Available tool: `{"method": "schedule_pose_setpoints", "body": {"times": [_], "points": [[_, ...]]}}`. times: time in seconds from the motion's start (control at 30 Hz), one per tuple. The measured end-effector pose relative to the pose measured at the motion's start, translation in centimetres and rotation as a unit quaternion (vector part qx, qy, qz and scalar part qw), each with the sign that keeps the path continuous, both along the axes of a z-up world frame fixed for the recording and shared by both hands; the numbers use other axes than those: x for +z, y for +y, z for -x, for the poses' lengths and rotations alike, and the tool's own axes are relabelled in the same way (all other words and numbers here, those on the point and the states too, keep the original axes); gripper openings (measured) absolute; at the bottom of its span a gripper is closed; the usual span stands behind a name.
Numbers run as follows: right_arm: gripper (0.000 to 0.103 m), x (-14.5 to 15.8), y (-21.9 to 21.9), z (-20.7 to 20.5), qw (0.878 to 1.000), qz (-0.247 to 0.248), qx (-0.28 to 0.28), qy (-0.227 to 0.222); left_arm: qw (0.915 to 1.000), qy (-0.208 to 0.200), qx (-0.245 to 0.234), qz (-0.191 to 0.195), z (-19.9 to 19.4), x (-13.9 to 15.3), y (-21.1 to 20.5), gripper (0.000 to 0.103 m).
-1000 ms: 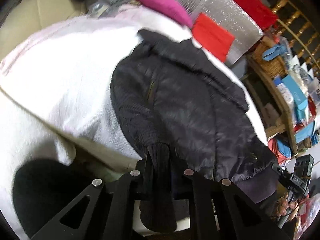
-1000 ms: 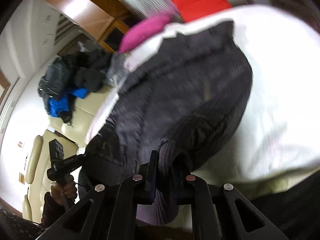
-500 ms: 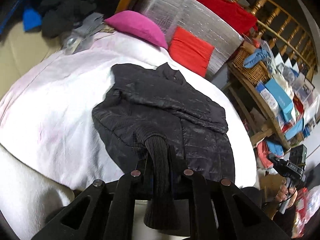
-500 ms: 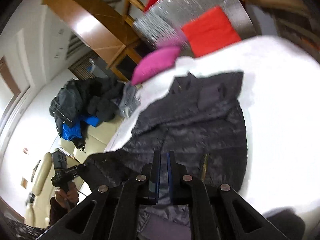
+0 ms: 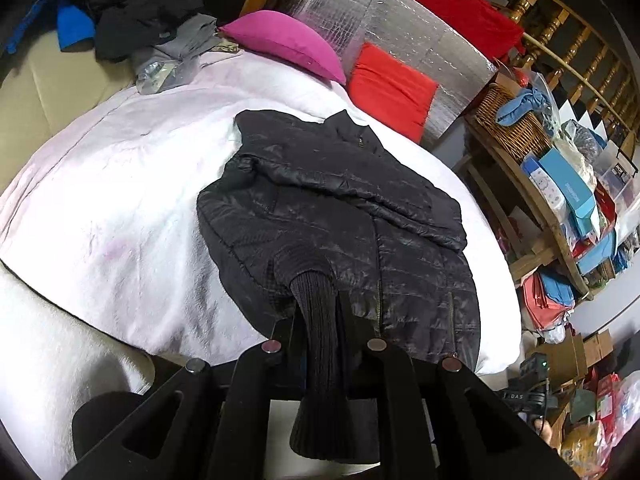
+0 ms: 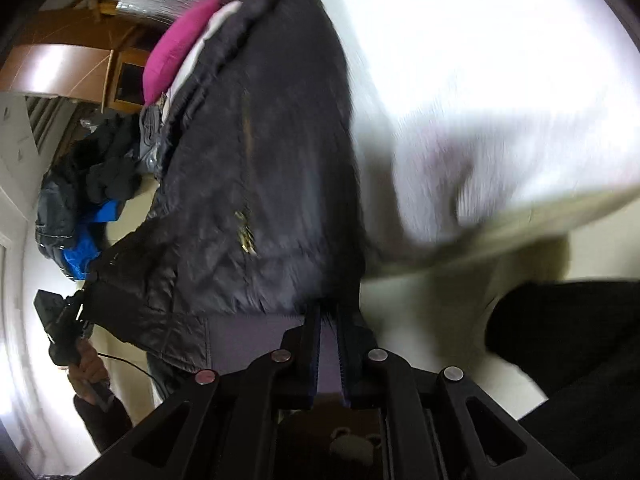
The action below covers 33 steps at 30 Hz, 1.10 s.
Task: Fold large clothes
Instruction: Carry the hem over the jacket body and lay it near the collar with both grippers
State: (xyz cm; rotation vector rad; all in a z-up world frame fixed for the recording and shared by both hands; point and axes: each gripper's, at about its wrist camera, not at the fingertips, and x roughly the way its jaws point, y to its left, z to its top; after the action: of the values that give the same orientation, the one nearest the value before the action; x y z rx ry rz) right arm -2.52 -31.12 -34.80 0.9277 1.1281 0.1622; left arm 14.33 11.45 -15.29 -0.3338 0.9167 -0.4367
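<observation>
Left wrist view: left gripper fingers clamped on the ribbed cuff of the black jacket, which lay spread on the white bed. Right wrist view, blurred: right gripper fingers nearly closed at the jacket's ribbed hem; whether they pinched it, cannot tell.

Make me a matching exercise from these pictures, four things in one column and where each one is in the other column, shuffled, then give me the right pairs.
Things:
1. black jacket
2. magenta pillow
3. ribbed cuff
4. wicker basket

Places:
A. pinched between the left tongs
B. on the wooden shelf at the right of the bed
C. spread on the white bedcover
D. at the far end of the bed, beside the red cushion

Pairs: 1-C, 2-D, 3-A, 4-B
</observation>
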Motion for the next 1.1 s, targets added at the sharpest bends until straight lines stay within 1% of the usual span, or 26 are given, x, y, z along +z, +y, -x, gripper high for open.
{"method": "schedule_pose_setpoints", "body": {"times": [0.07,0.1,0.13,0.17,0.2,0.23,0.27,0.3,0.47,0.57,0.6,0.63,0.67,0.7,0.73,0.83,0.9,0.97,1.1], "points": [[0.023,-0.6,-0.4,-0.2,1.000,-0.011,-0.012,-0.004,1.0000,0.004,0.002,0.001,0.1,-0.2,0.1,0.012],[0.043,-0.9,-0.6,-0.3,1.000,-0.016,-0.019,-0.004,1.0000,0.004,0.002,0.001,0.2,-0.3,0.1,0.012],[0.080,-1.4,-0.9,-0.3,0.999,-0.024,-0.033,0.001,1.0000,0.005,0.002,0.001,0.2,-0.4,0.2,0.012],[0.092,-1.7,-0.9,-0.2,0.999,-0.030,-0.044,0.002,1.0000,0.006,0.003,0.000,0.2,-0.5,0.2,0.012],[0.096,-2.1,-1.0,-0.1,0.998,-0.037,-0.056,0.002,1.0000,0.007,0.003,0.001,0.1,-0.6,0.2,0.012],[0.096,-2.3,-1.1,-0.1,0.997,-0.050,-0.057,0.001,1.0000,0.008,0.003,0.001,0.1,-0.6,0.2,0.012],[0.096,-2.6,-1.0,-0.2,0.996,-0.073,-0.050,-0.005,1.0000,0.008,0.003,0.002,0.0,-0.6,0.3,0.012],[0.096,-2.7,-0.8,-0.3,0.996,-0.079,-0.047,-0.008,1.0000,0.008,0.003,0.002,0.0,-0.7,0.3,0.012],[0.096,-2.7,1.0,-1.2,0.997,-0.069,-0.034,-0.020,1.0000,0.006,0.001,0.004,0.0,-0.8,0.1,0.012],[0.094,-3.2,2.9,-1.7,0.997,-0.069,-0.010,-0.013,1.0000,0.007,0.003,0.006,0.0,-0.8,0.2,0.012],[0.086,-3.2,3.4,-1.8,0.998,-0.063,-0.004,-0.017,0.9999,0.007,0.003,0.006,0.0,-0.9,0.3,0.012],[0.062,-3.0,3.8,-1.8,0.999,-0.048,0.003,-0.021,0.9999,0.008,0.005,0.007,0.1,-0.9,0.4,0.012],[0.047,-2.7,4.2,-1.8,0.999,-0.038,0.010,-0.026,0.9999,0.009,0.005,0.009,0.1,-0.9,0.6,0.012],[0.030,-2.6,4.4,-1.7,0.999,-0.040,0.014,-0.029,0.9999,0.010,0.005,0.010,0.1,-1.0,0.7,0.012],[0.024,-2.2,4.5,-1.6,0.998,-0.041,0.018,-0.036,0.9999,0.010,0.005,0.010,0.1,-1.0,0.8,0.012],[0.018,0.9,5.4,-1.1,0.996,-0.011,0.040,-0.083,0.9998,0.010,0.009,0.013,0.1,-0.9,1.2,0.012],[0.017,3.4,5.5,-0.8,0.991,-0.007,0.044,-0.127,0.9997,0.010,0.010,0.017,0.1,-0.8,1.4,0.012],[0.015,6.6,5.1,-0.5,0.983,-0.001,0.039,-0.180,0.9997,0.007,0.013,0.019,0.1,-0.5,1.7,0.012],[0.013,11.7,5.0,-1.7,0.968,0.032,0.030,-0.247,0.9995,-0.003,0.020,0.027,-0.3,0.5,2.5,0.012]]}}
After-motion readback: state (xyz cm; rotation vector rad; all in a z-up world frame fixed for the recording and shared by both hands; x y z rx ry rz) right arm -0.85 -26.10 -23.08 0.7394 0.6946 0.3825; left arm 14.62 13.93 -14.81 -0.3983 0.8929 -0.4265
